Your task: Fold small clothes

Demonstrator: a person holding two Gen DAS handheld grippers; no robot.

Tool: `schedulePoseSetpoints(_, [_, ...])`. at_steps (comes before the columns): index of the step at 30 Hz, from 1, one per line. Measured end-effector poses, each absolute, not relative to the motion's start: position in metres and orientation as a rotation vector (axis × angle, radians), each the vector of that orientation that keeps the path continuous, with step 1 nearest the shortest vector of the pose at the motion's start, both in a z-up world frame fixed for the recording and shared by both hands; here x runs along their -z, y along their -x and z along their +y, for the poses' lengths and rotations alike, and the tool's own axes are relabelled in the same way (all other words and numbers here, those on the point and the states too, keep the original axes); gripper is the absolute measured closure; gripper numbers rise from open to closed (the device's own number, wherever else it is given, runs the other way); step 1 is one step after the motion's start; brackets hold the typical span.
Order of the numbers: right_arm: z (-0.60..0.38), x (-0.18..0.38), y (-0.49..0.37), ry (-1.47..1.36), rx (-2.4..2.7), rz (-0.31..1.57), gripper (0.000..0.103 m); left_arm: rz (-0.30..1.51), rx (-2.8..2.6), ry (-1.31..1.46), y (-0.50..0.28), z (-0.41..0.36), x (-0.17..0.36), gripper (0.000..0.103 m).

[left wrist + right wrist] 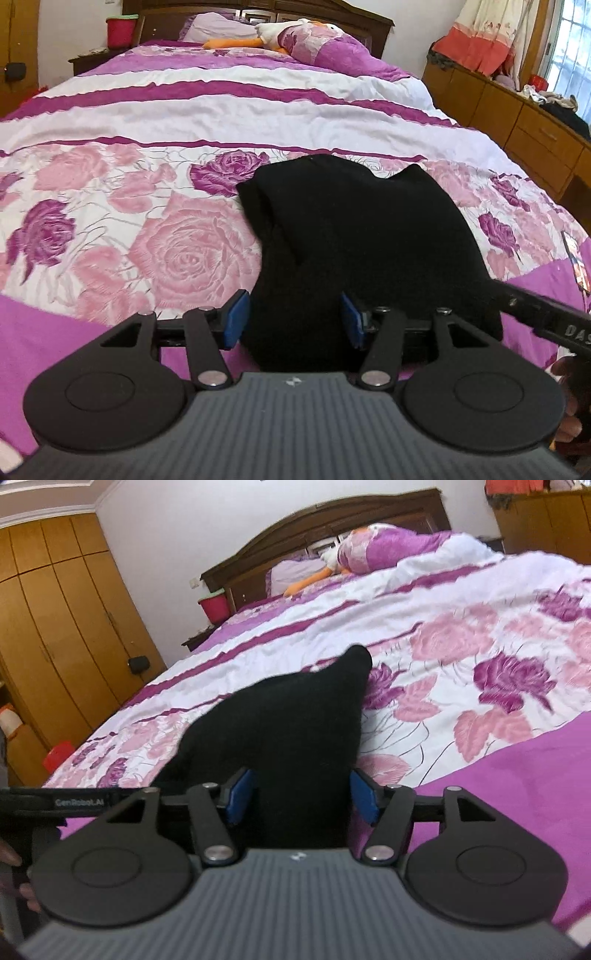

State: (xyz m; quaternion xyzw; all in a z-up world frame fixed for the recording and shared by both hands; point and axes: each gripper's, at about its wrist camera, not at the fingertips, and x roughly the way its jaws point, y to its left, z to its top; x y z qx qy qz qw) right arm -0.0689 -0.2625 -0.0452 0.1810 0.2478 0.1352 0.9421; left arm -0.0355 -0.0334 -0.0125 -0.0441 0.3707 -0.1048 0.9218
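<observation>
A black garment lies in a folded heap on the flowered bedspread near the foot of the bed. My left gripper stands open, its blue pads on either side of the garment's near left part without clamping it. In the right wrist view the same black garment runs away from me to a point. There my right gripper is open too, and the cloth fills the gap between its blue pads. Each view shows the other gripper's body at its edge.
A white and orange plush duck and a purple pillow lie at the headboard. A red bucket stands left of the bed. A wooden dresser lines the right side and a wardrobe the left wall.
</observation>
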Motion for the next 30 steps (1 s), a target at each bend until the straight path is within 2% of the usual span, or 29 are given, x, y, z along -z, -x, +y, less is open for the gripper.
schedulePoseSetpoints(7, [-0.251, 0.028, 0.104, -0.317, -0.268, 0.466, 0.036, 0.784, 0.184, 0.093, 0.065, -0.033, 0.006, 0.036])
schedulePoseSetpoints(10, [-0.247, 0.027, 0.113, -0.305, -0.249, 0.470, 0.035, 0.777, 0.160, 0.077, 0.078, -0.035, 0.006, 0.027])
schedulePoseSetpoints(12, [-0.245, 0.028, 0.118, -0.293, -0.232, 0.475, 0.030, 0.770, 0.147, 0.064, 0.086, -0.038, 0.006, 0.020])
schedulePoseSetpoints(14, [-0.242, 0.029, 0.123, -0.276, -0.215, 0.475, 0.029, 0.773, 0.133, 0.053, 0.092, -0.042, 0.007, 0.016])
schedulePoseSetpoints(21, [-0.238, 0.032, 0.136, -0.252, -0.181, 0.480, 0.028, 0.765, 0.067, 0.010, 0.108, -0.055, 0.014, 0.010])
schedulePoseSetpoints(30, [-0.230, 0.036, 0.139, -0.216, -0.158, 0.527, 0.028, 0.791, 0.084, 0.013, 0.108, -0.061, 0.020, 0.009])
